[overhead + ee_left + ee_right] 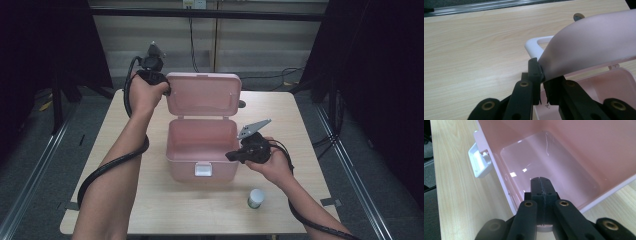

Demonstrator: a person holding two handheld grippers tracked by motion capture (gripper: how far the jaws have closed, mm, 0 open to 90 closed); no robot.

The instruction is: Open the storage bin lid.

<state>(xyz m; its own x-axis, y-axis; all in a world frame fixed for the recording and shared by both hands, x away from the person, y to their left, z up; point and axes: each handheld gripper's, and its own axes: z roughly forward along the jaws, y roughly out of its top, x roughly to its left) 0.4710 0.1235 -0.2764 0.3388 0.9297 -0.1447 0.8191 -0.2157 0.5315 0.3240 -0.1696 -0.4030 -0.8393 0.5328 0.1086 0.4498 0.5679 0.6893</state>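
A pink plastic box [200, 145] stands open mid-table, its lid [202, 95] raised upright behind it. My left gripper [166, 90] is shut on the lid's left edge. In the left gripper view its jaws [541, 72] pinch the pink lid [589, 45] near the white handle [534, 46]. My right gripper [231, 156] sits at the box's right rim, shut with nothing between its jaws. In the right gripper view the closed gripper [540, 182] points into the bare box interior [554, 162], with the white latch [480, 162] at the left.
A small jar with a white cap [256, 198] stands on the wooden table [150, 200] near the front right, close to my right forearm. The white latch [203, 170] hangs on the box's front wall. Cables trail from both grippers along the forearms.
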